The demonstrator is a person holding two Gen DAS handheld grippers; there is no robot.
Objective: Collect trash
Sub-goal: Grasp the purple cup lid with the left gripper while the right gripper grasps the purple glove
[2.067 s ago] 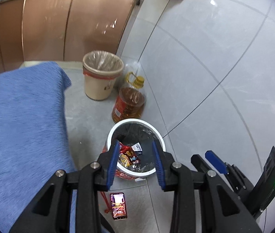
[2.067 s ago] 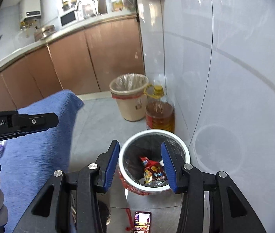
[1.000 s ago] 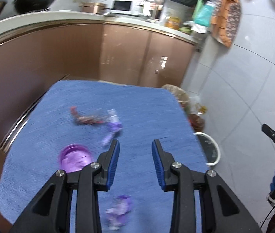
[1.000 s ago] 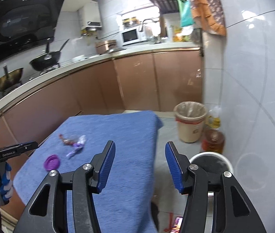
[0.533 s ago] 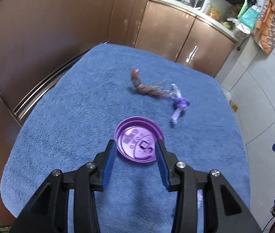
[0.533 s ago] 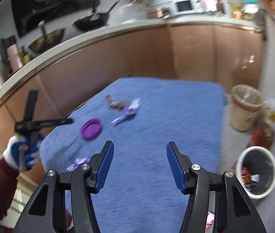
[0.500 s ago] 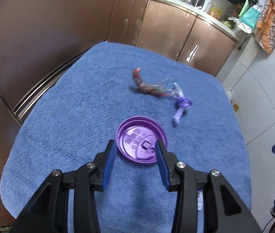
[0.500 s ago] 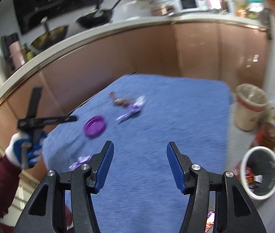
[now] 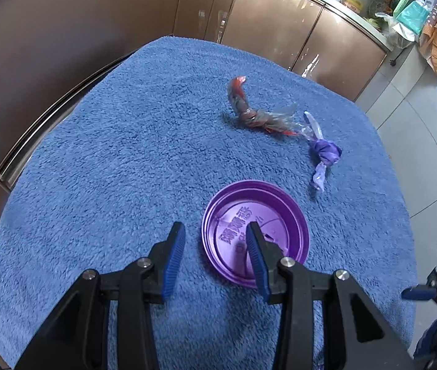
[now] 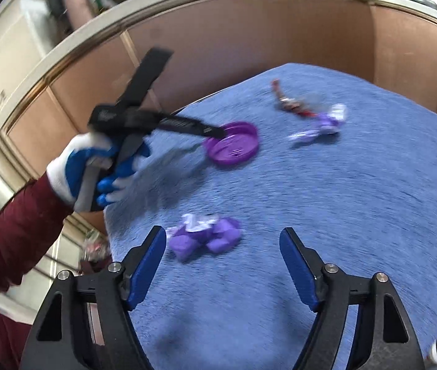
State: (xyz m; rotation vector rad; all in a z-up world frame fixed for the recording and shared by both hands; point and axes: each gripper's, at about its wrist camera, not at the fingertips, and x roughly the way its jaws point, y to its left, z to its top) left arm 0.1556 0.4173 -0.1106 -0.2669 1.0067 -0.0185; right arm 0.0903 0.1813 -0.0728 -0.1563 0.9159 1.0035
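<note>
A purple plastic lid (image 9: 255, 231) lies on the blue towel-covered table (image 9: 110, 169); it also shows in the right wrist view (image 10: 232, 148). My left gripper (image 9: 215, 246) is open, its right finger over the lid's left part, its left finger off to the lid's left. A knotted red wrapper (image 9: 249, 111) and a knotted purple wrapper (image 9: 323, 157) lie beyond the lid. My right gripper (image 10: 223, 246) is open above the towel, with a crumpled purple wrapper (image 10: 206, 237) just inside its left finger. The left gripper shows in the right wrist view (image 10: 212, 131), at the lid's rim.
Brown kitchen cabinets (image 9: 280, 21) run behind and to the left of the table. Grey floor tiles (image 9: 428, 141) lie to the right. The table's edge drops off at the left (image 10: 107, 215). The right wrist view is motion-blurred.
Both grippers swung from the floor bin to the table. The left gripper dropped lower and shifted left of the purple lid. The right gripper turned left and down toward the crumpled purple wrapper.
</note>
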